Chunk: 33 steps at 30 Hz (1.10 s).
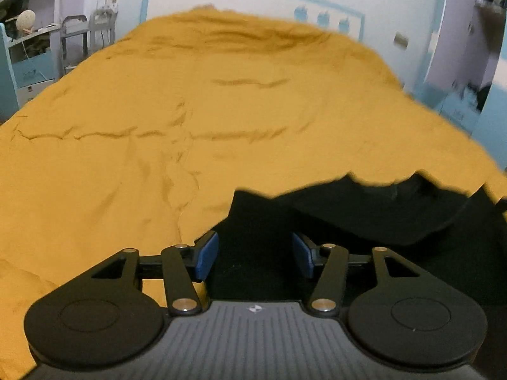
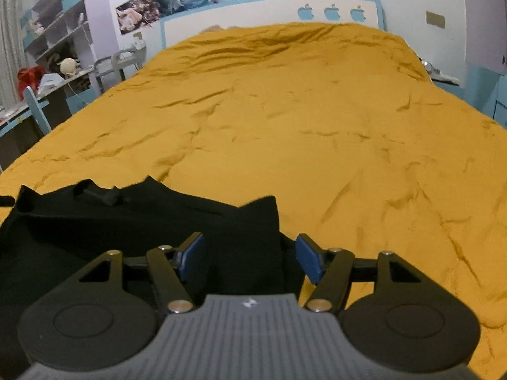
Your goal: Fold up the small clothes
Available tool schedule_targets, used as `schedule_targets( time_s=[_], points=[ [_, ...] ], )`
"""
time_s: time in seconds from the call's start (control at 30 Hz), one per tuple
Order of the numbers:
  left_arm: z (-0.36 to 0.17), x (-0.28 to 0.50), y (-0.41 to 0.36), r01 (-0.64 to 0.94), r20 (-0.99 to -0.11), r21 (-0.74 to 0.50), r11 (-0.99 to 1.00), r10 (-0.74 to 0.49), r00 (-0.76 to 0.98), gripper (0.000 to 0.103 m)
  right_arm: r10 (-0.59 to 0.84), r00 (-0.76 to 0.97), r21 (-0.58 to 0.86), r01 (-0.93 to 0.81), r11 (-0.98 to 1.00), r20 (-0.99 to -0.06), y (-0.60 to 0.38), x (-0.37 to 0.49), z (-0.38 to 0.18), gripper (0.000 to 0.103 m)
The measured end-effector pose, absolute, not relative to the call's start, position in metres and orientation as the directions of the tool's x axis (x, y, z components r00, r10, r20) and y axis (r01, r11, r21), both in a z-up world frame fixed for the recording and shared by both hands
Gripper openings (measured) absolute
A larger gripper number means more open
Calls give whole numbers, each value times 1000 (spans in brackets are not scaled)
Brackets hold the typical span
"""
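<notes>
Above the black garment [image 1: 364, 215] on the mustard bedspread [image 1: 221, 120], both claws, left claw [image 1: 255, 255] and right claw [image 2: 250, 258], spread, empty.

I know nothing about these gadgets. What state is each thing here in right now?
Left hand-held gripper: jaws open, nothing pinched, over the dark cloth.
Right hand-held gripper: jaws open, nothing pinched.
Black garment: lying rumpled on the bed, not held.
Yellow bedspread: spread out, wrinkled.

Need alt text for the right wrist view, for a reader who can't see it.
The right gripper hangs open over a black garment lying on a mustard-yellow bedspread, blue pads apart with nothing clamped. The bed runs back to a white and blue headboard.
</notes>
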<state>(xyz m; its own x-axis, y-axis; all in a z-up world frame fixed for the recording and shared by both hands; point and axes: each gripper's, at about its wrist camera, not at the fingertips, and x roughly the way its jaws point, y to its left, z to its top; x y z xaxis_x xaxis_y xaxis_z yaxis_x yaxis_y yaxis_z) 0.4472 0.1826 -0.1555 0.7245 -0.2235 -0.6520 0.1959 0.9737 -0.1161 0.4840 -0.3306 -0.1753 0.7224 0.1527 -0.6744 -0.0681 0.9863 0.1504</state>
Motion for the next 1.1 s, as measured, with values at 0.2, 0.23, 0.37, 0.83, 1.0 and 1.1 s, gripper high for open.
schedule_targets(
  time_s=[0.2,0.23,0.37,0.83,1.0,1.1],
  points=[
    [-165,447,183,170,-646,-161,972,-234,727,64,158,695,148,-75,986,-701,-318,488,-187,55],
    [-167,449,185,173,-633,-175,969,-245,734,51,167,693,152,-84,985,-701,-316,484,-185,50],
    [-160,448,192,168,-597,-211,963,-263,758,20,164,700,126,-106,986,-695,-309,480,-181,16],
    [-161,468,242,-24,-665,-374,927,-250,704,40,43,699,120,61,991,-714,-319,464,-176,44],
    [-131,367,262,133,-595,-410,903,-374,711,64,192,723,296,18,955,-663,-348,367,-142,61],
    [-133,304,268,143,-581,-437,888,-400,709,67,223,693,320,12,947,-685,-352,305,-140,61]
  ],
)
